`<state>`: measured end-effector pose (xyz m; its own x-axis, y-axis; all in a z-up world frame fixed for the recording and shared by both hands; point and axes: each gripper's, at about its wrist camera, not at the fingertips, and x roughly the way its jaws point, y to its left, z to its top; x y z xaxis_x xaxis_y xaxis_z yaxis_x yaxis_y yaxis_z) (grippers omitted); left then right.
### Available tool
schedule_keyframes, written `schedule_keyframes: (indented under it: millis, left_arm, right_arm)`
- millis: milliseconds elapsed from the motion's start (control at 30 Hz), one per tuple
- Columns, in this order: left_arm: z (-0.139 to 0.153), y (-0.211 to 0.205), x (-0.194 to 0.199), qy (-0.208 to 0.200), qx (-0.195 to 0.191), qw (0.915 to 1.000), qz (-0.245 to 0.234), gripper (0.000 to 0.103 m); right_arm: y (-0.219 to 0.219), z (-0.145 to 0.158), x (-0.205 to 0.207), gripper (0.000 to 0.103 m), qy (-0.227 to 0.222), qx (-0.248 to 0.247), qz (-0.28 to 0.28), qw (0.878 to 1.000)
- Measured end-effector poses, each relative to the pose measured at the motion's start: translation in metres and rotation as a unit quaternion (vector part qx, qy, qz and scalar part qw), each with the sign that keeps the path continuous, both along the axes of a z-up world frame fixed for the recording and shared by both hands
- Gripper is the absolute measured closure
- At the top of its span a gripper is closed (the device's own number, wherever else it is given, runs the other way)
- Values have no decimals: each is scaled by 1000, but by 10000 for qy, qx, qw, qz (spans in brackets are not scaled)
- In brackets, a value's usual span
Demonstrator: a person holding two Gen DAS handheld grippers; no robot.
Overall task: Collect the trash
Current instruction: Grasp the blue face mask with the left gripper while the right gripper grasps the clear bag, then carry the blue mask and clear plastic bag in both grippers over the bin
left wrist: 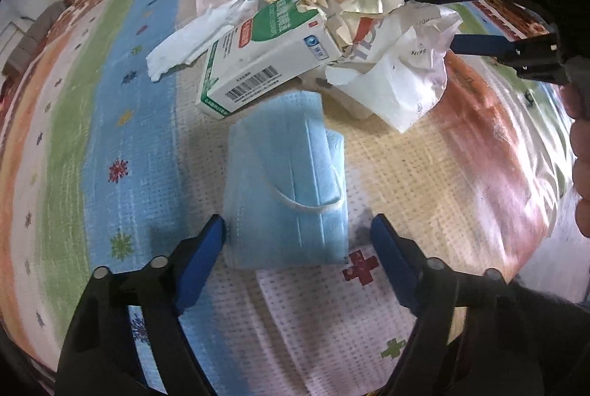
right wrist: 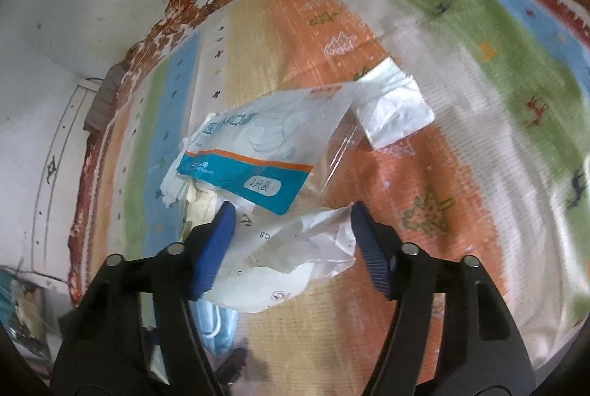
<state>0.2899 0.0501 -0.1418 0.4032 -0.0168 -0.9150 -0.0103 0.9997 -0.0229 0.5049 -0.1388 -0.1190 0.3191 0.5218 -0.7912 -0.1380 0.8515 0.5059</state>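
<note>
Left gripper [left wrist: 298,233] spread wide around mask [left wrist: 285,182], lower centre, nothing gripped. Right gripper [right wrist: 291,226] gaping over wrapper [right wrist: 295,248], centre. Likely risk: thin mask sliding on rug [left wrist: 147,137], or box [left wrist: 258,64] nudged.

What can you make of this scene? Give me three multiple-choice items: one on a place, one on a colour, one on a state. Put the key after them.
1. Where does the face mask lie?
A. on the rug, between the left claw's fingers
B. inside a bin
C. on a chair

2. What colour is the mask?
A. red
B. black
C. light blue

3. How does the left claw stand?
A. shut on the mask
B. open
C. shut on a bottle

Key:
1. A, since the blue fingers flank it on the rug.
2. C, since its pleated fabric is pale blue.
3. B, since a wide gap shows between its fingers.
</note>
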Motion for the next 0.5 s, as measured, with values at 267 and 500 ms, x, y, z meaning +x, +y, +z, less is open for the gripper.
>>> schedule_keyframes:
  millis: [267, 500]
  left_arm:
    - [3, 0, -4, -73, -252, 9996, 124, 74]
    - [9, 9, -12, -38, -428, 9984, 367, 84]
  right_arm:
    - [3, 5, -10, 88, -28, -82, 258, 9996]
    - [-7, 17, -21, 96, -61, -256, 328, 9991]
